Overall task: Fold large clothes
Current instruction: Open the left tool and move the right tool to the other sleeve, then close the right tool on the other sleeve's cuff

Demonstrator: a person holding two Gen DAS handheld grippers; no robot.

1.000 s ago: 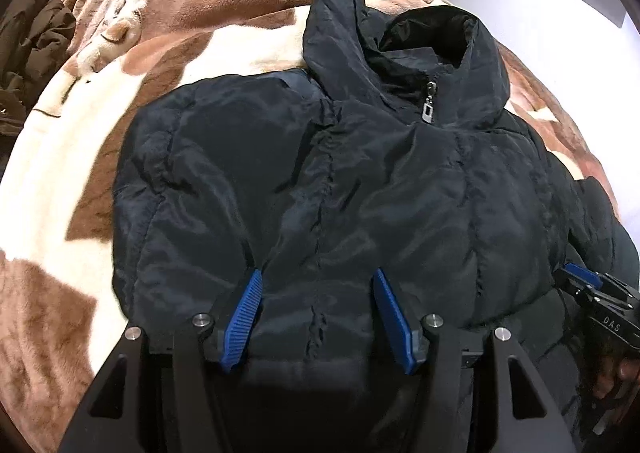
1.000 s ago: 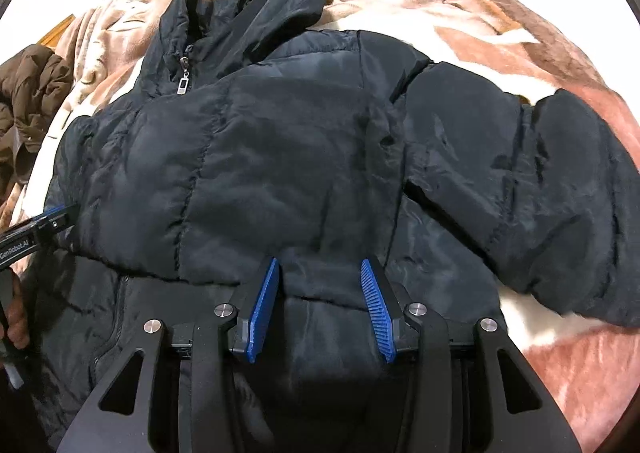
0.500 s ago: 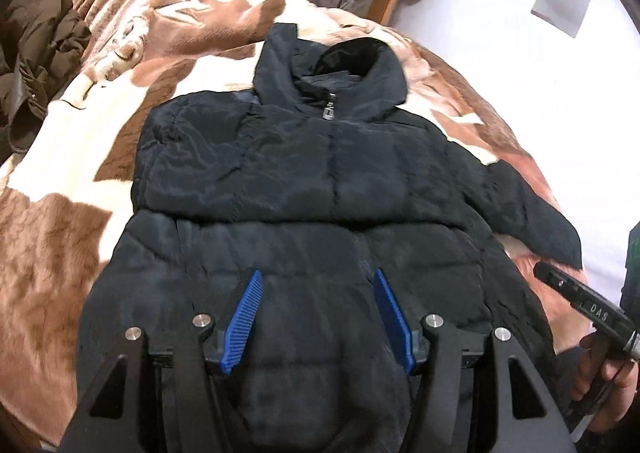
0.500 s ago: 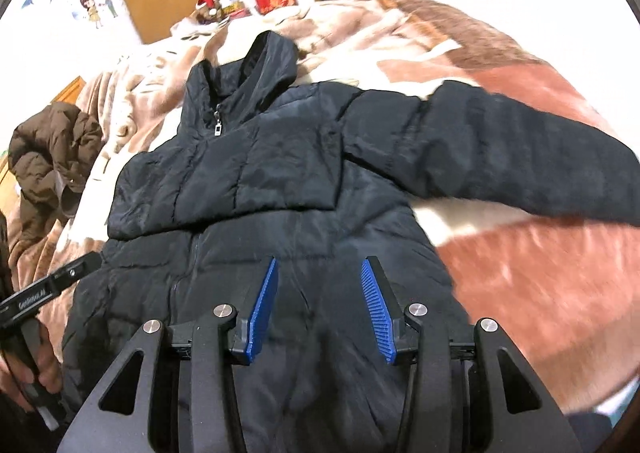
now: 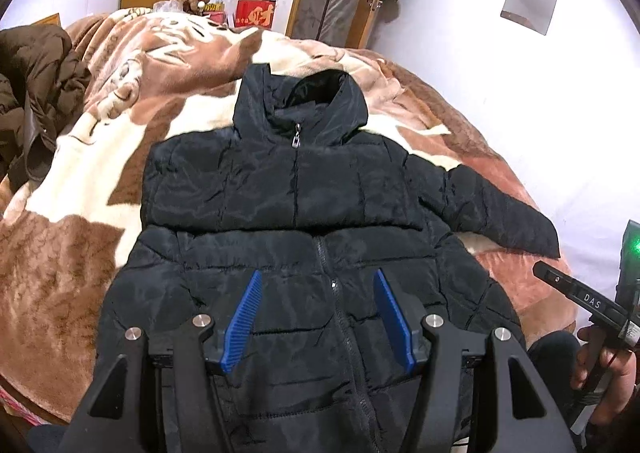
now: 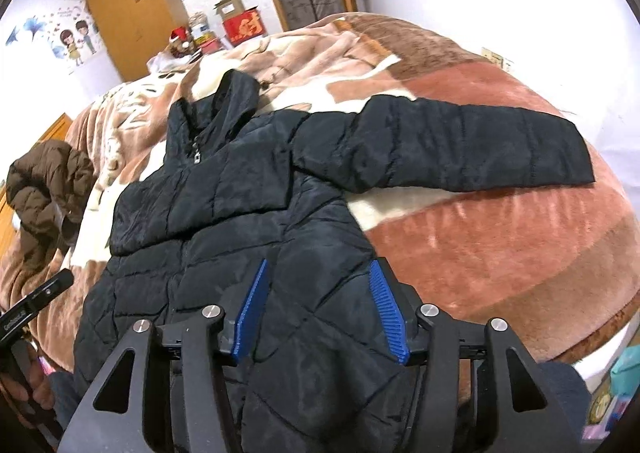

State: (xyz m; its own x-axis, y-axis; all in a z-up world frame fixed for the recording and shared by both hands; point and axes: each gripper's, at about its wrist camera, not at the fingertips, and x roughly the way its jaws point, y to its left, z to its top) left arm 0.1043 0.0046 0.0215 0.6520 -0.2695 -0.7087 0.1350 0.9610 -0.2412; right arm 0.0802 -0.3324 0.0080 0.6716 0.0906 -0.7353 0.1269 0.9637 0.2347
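Jacket (image 5: pixel 296 189) lies flat on the blanket (image 5: pixel 80 253), left gripper (image 5: pixel 318 317) and right gripper (image 6: pixel 322 313) hovering above, both released.

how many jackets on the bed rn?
2. The black puffer jacket lies spread front-up mid-blanket, one sleeve stretched out to the right. The brown jacket sits bunched at the bed's left edge. More could be outside the frame.

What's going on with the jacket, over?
Both tongs, left and right, open, empty. Black jacket flat, one sleeve out. Nothing blocking.
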